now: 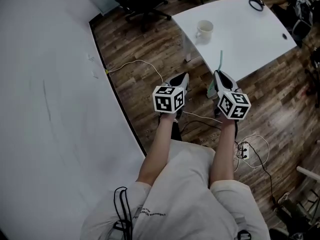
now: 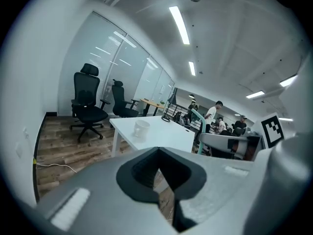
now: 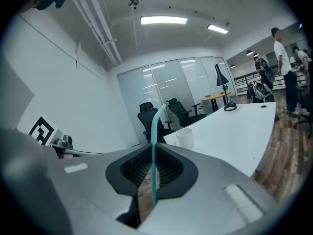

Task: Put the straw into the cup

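Right gripper (image 1: 220, 78): my jaws pinch the teal straw (image 1: 221, 59) upright.
Left gripper (image 1: 184, 80): my jaws closed, empty.
Cup (image 1: 204, 30): far, on white tabletop (image 1: 250, 31).

Cup (image 1: 204, 30) on table (image 1: 250, 34), toward its left end. Left gripper (image 1: 182, 80) and right gripper (image 1: 219, 76) side by side near table's near edge. Straw (image 1: 220, 60) upright in right gripper. Chairs (image 1: 145, 1) far-left behind table.

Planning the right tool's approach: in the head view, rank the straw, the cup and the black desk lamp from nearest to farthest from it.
1. straw, clamped in the right tool.
2. cup, on the table's near-left part.
3. desk lamp, at the table's far end.
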Motion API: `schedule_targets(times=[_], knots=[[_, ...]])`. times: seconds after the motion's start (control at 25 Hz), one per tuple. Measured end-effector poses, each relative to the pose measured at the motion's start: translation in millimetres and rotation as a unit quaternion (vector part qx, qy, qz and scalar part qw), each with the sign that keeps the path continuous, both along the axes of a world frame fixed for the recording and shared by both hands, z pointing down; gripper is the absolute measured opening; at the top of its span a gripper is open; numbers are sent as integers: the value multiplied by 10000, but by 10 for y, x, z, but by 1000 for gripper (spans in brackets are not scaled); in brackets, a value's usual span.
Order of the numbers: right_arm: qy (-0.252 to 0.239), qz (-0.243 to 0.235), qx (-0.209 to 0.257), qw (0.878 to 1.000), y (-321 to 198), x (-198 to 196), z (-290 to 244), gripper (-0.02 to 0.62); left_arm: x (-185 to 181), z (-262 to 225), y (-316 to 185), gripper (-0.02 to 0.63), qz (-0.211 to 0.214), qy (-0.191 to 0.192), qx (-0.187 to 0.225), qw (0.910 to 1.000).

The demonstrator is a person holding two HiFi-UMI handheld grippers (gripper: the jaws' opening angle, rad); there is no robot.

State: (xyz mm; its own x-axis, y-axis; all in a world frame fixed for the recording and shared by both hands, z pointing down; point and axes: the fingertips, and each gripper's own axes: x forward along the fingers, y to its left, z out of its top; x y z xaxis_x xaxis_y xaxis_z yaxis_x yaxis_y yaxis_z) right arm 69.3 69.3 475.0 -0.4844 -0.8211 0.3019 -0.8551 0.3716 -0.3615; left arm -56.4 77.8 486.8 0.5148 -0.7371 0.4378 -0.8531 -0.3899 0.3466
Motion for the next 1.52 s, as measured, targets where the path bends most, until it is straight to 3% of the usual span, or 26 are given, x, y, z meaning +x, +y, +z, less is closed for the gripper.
schedule_targets(times=[0.48, 0.8, 1.08, 1.24, 1.52], knots=[[9, 714, 172, 9973, -776, -305, 7, 41, -354, -119, -965, 1, 932, 211, 318, 9949], [-137, 1171, 225, 9928, -1179, -290, -39, 38, -552, -46, -1377, 0, 1257, 183, 222, 9917], [35, 1142, 204, 9932, -1172, -439, 12, 35, -616, 42, -1494, 2, 1382, 402, 124, 9895], [234, 1184, 26, 9927, -1100, -371, 101, 35, -434, 164, -1437, 0, 1541, 553, -58, 9865], [197, 1091, -157, 9937, -1281, -362, 275, 35, -337, 252, -1609, 0, 1646, 505, -80, 9850]])
